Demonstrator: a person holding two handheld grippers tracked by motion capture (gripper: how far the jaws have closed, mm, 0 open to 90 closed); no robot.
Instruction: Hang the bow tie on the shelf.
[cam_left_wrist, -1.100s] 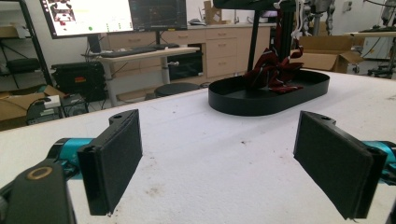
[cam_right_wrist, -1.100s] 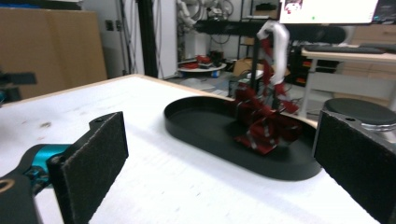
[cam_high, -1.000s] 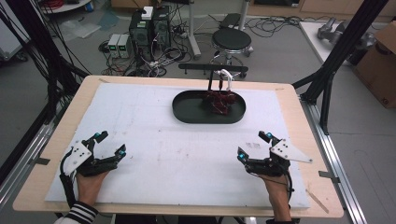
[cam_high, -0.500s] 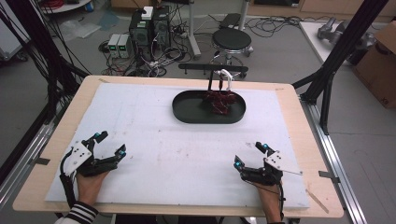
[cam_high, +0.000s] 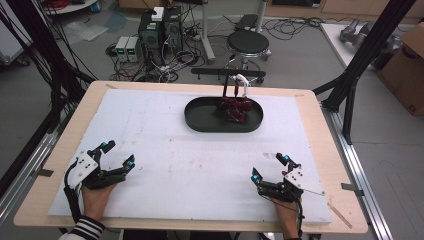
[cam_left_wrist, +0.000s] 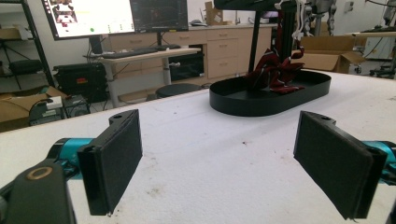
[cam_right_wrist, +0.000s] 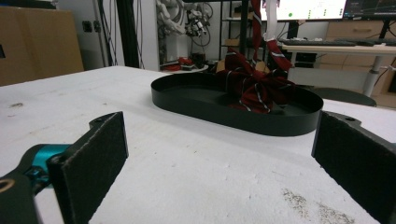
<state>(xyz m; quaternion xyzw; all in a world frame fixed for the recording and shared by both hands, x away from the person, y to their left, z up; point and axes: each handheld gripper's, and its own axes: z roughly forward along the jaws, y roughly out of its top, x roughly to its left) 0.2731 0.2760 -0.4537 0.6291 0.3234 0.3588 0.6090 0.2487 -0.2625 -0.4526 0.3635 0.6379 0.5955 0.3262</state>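
So there's a big wooden table (cam_high: 310, 100) with a white mat (cam_high: 150, 130) covering most of the top. Toward the far edge of the mat sits a black oval tray (cam_high: 200, 117), and bunched up in its right half is a dark red striped tie (cam_high: 234, 109), part of it hanging from a stand (cam_high: 227, 75) just behind the tray. Down at the near edge, the left gripper (cam_high: 116, 155) rests low on the mat with its jaws spread wide, nothing between them. Same deal with the right gripper (cam_high: 270, 166) at the other near corner: jaws wide apart, holding nothing. Both are well apart from the tray, pointing roughly toward it.
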